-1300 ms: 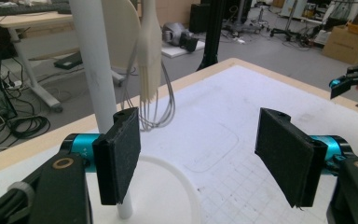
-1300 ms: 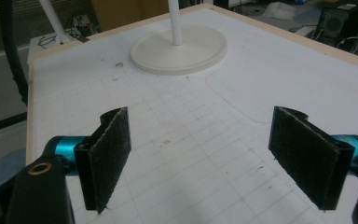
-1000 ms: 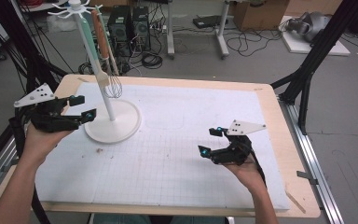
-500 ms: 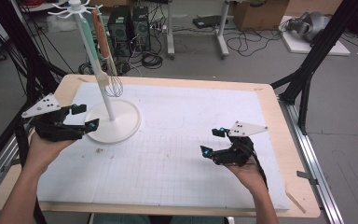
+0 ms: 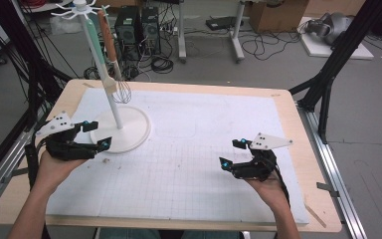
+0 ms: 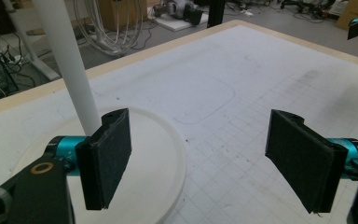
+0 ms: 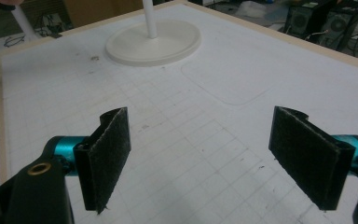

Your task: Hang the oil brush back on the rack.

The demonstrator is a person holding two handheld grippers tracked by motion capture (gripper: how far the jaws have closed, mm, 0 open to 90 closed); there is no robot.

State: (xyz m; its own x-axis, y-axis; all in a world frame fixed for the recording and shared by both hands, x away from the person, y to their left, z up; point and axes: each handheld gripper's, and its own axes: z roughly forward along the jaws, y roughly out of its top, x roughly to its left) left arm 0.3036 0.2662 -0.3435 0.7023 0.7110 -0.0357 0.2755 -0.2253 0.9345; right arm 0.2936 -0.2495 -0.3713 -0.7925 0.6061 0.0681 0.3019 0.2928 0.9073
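Upright near the worktop's [image 5: 298, 130] far left corner, a white utensil stand [image 5: 103, 69], broad round base [image 5: 129, 132] flat on the gridded mat [image 5: 204, 119]. Long axis vertical: slim pole rising from the middle of the base to a ring of hooks at the top. Hung from one hook, a whisk [image 5: 121, 90], wooden handle up, wire head down beside the pole, clear of the base.

Left gripper [image 5: 97, 134] at the near left rim of the base, jaws spread wide. Seen from the left gripper view, one pad [image 6: 109, 154] over the edge of the base close to the foot of the pole, the other out over bare mat; contact with the base impossible to judge. Right gripper [image 5: 231, 153] well apart, low over the mat toward the near right corner, jaws likewise wide and empty.

Likely handling: stiff and hard, bottom-heavy at the base, top-light and prone to tipping if pushed high up. Smooth pole probably slippery between flat pads. Best hold probably low on the pole, just above the base, squeezed square across it; flat rim of the base a poorer bet for so wide a disc. Hanging whisk free to swing with any jolt, so slow, level moves called for.
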